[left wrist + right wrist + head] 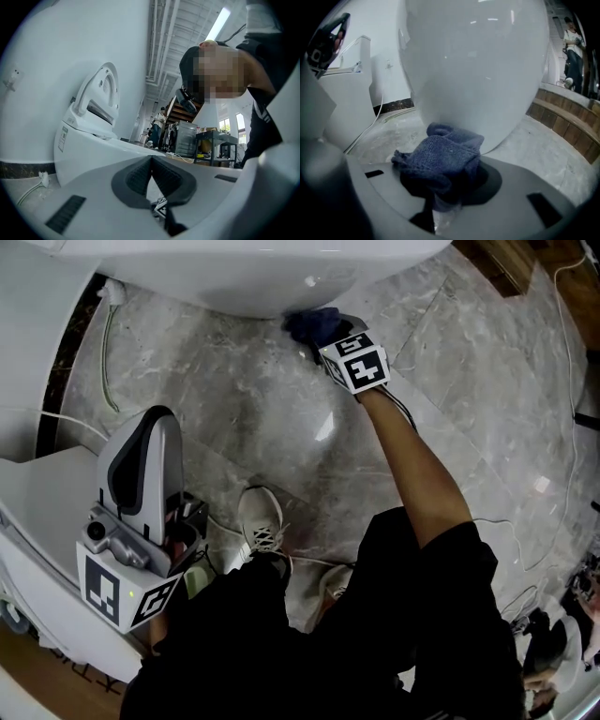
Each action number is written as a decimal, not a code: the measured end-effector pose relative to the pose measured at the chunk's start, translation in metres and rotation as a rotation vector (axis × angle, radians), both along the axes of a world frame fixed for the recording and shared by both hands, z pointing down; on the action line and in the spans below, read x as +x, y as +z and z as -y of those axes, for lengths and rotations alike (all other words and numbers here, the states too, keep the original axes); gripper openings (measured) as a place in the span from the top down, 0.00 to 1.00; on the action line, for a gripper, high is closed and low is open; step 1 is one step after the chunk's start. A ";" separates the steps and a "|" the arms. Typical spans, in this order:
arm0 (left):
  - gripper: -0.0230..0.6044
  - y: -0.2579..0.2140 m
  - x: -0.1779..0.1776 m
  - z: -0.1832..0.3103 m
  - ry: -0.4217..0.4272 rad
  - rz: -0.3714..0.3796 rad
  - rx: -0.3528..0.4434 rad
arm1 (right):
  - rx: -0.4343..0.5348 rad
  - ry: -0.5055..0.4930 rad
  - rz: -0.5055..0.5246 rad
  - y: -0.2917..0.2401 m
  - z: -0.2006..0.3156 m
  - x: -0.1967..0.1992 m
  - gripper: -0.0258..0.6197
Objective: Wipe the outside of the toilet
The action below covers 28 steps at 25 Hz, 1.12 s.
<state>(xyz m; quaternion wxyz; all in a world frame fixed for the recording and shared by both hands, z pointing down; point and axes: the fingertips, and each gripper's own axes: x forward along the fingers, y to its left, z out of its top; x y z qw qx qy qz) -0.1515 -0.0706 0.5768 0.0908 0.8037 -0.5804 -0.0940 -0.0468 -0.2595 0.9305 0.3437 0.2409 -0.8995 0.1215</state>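
One white toilet (253,277) fills the top of the head view. One blue cloth (311,324) lies against its lower curve, pinched in the right gripper (323,336). Below lie the marble floor (244,418), a white cable (106,352) at upper left and two pale shoes (261,521). The left gripper (151,161) is closed, empty.

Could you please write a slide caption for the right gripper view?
Right tool grips a bunched blue cloth against the white toilet bowl, low on its outside.
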 end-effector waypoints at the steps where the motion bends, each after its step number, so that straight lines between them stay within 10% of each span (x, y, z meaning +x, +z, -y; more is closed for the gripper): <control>1: 0.95 -0.001 0.001 -0.001 0.001 -0.001 0.001 | 0.002 -0.011 0.027 -0.010 -0.002 0.005 0.77; 19: 0.95 -0.019 0.018 -0.009 -0.023 -0.001 0.030 | 0.331 0.114 0.560 -0.311 0.012 0.109 0.77; 28: 0.95 -0.020 0.021 -0.007 -0.007 -0.007 0.031 | 0.413 0.175 0.622 -0.335 0.028 0.096 0.77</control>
